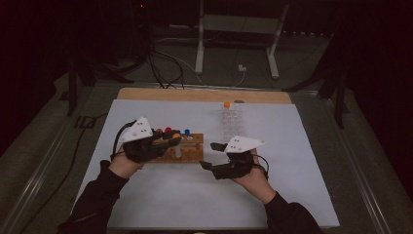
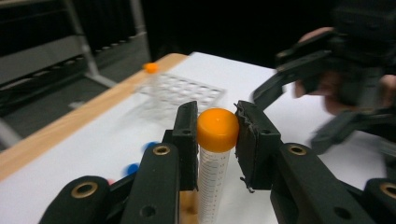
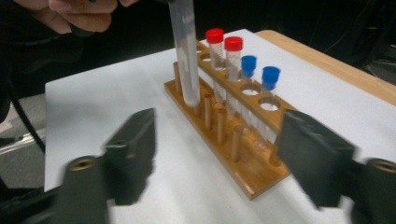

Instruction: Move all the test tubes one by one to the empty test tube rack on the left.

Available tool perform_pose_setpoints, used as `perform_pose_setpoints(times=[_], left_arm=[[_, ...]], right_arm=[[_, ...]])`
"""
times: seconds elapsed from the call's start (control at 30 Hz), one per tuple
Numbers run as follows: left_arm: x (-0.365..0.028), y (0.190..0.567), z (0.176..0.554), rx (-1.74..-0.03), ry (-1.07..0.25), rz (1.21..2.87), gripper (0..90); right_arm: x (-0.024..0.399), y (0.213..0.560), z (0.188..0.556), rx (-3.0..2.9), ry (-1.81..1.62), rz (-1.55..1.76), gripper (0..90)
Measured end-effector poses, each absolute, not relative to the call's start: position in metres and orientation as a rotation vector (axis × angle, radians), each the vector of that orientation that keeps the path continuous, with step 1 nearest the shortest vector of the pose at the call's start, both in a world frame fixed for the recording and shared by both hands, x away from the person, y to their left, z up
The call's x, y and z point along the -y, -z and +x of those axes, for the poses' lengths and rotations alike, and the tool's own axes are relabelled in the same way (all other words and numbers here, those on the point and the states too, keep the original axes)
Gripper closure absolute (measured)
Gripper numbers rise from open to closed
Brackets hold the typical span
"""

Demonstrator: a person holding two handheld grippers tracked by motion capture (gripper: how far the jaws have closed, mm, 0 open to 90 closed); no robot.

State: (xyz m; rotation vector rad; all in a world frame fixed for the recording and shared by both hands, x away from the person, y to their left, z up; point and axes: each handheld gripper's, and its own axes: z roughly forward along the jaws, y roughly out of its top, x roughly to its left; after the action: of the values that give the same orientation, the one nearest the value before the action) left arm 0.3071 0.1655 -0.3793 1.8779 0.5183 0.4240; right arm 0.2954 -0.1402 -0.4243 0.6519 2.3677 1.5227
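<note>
My left gripper is shut on the orange cap of a clear graduated tube, which hangs upright. In the high view this gripper sits over the left part of a wooden tube rack. In the right gripper view the tube has its rounded tip at the rack's end, just above the base. The rack holds two red-capped tubes and two blue-capped tubes. My right gripper is open with nothing between its jaws, just right of the rack.
A clear plastic rack stands behind the wooden one, with one orange-capped tube at its far end. A white sheet covers the table, with a wooden strip along the far edge. Cables and a metal stand lie beyond.
</note>
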Motion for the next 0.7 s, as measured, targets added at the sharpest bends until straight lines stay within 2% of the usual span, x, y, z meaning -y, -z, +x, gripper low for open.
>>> perform_pose_setpoints(times=[0.23, 0.5, 0.7], left_arm=[[-0.196, 0.372, 0.313, -0.607, -0.513, 1.853, 71.9], [-0.219, 0.376, 0.323, -0.703, -0.608, 1.830, 71.9], [-0.224, 0.392, 0.334, -0.753, -0.613, 1.785, 71.9]], right_arm=[[0.144, 0.421, 0.297, -2.354, -1.544, 0.695, 0.3], [0.150, 0.419, 0.299, -2.342, -1.556, 0.691, 0.0], [0.152, 0.420, 0.299, -2.344, -1.550, 0.683, 0.1]])
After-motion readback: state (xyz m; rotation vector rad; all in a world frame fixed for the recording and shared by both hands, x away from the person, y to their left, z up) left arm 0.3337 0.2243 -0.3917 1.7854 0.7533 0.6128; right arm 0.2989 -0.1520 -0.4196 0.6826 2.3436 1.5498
